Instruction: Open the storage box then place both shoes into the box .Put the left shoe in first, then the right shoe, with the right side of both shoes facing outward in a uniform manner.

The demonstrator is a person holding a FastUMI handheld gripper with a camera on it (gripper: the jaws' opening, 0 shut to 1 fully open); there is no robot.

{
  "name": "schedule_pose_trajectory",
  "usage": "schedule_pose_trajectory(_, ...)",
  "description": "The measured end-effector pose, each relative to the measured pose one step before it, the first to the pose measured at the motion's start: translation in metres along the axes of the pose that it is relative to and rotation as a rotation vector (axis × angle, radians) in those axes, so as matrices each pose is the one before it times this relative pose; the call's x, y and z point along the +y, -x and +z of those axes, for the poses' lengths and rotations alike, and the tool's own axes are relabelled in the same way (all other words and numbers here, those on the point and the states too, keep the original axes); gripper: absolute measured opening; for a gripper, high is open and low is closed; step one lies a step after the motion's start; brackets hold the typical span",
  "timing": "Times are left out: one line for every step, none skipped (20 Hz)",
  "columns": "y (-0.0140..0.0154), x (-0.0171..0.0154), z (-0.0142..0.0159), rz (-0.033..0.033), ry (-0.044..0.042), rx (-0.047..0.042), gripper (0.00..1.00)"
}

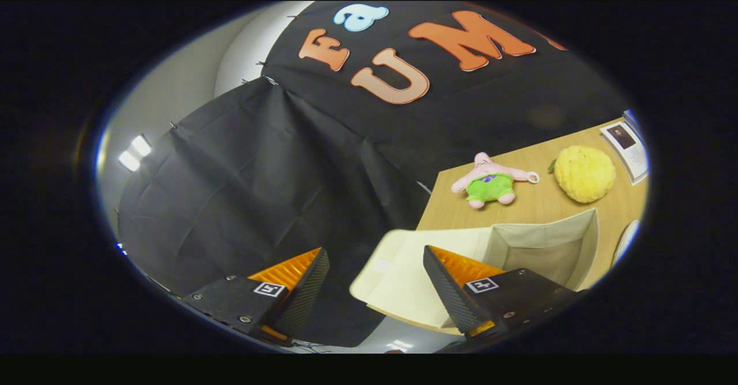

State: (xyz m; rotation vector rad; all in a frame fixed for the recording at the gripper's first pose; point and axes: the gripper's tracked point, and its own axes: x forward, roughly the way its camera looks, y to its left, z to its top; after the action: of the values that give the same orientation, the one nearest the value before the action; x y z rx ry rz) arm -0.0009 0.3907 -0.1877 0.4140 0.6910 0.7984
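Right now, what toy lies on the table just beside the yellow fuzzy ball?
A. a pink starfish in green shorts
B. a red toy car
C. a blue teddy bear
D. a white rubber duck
A: a pink starfish toy in green shorts lies on the wooden table beside the yellow ball, beyond the open box; the gripper is open, holding nothing.
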Motion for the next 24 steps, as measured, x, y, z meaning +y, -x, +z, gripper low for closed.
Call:
schedule_pose_trajectory(0.00539, -0.00887, 0.00824, -0.02456, 0.02551, -0.03116, 0.98)
schedule_pose_trajectory(0.00834, -0.00723, 0.00733, -0.02032, 0.02569, -0.02382, 0.98)
schedule_pose_trajectory(0.00633, -0.00735, 0.00607, -0.02228, 0.01927, -0.01690, 0.98)
schedule_pose_trajectory(0.00660, -0.00734, 0.00446, -0.02341, 0.01143, -0.01386, 0.98)
schedule_pose_trajectory(0.00771, -0.00947, 0.00525, -0.02044, 0.00672, -0.01546, 0.98)
schedule_pose_trajectory(0.01116, -0.01027, 0.00626, -0.02144, 0.00385, -0.01740, 0.98)
schedule_pose_trajectory(0.00929, -0.01087, 0.00759, -0.02591, 0.00548, -0.01865, 0.98)
schedule_pose_trajectory(0.00852, -0.01355, 0.00559, -0.02835, 0.01008, -0.01731, 0.98)
schedule_pose_trajectory(0.00822, -0.01523, 0.00478, -0.03283, 0.01286, -0.01908, 0.98)
schedule_pose_trajectory(0.00739, -0.01423, 0.00514, -0.03445, 0.01599, -0.02033, 0.98)
schedule_pose_trajectory(0.00694, -0.01389, 0.00607, -0.03015, 0.01941, -0.01965, 0.98)
schedule_pose_trajectory(0.00634, -0.01397, 0.00382, -0.03165, 0.01967, -0.01798, 0.98)
schedule_pose_trajectory(0.00737, -0.01485, 0.00348, -0.03205, 0.02074, -0.01821, 0.98)
schedule_pose_trajectory(0.00664, -0.01504, 0.00184, -0.03487, 0.01930, -0.01722, 0.98)
schedule_pose_trajectory(0.00642, -0.01603, 0.00142, -0.03464, 0.01370, -0.01534, 0.98)
schedule_pose_trajectory(0.00654, -0.01608, 0.00053, -0.03534, 0.00771, -0.01579, 0.98)
schedule_pose_trajectory(0.00456, -0.01683, 0.00020, -0.03723, 0.00327, -0.01370, 0.98)
schedule_pose_trajectory(0.00502, -0.01586, -0.00118, -0.03433, -0.00005, -0.01038, 0.98)
schedule_pose_trajectory(0.00464, -0.01714, -0.00243, -0.03348, -0.00250, -0.00166, 0.98)
schedule_pose_trajectory(0.00385, -0.01542, -0.00367, -0.03234, -0.00652, -0.00485, 0.98)
schedule_pose_trajectory(0.00451, -0.01327, -0.00324, -0.02456, -0.00322, -0.00554, 0.98)
schedule_pose_trajectory(0.00173, -0.01422, -0.00342, -0.02508, 0.00084, -0.00522, 0.98)
schedule_pose_trajectory(0.00060, -0.01451, -0.00454, -0.02631, 0.00743, -0.00478, 0.98)
schedule_pose_trajectory(0.00097, -0.01339, -0.00620, -0.03020, 0.01127, -0.00072, 0.98)
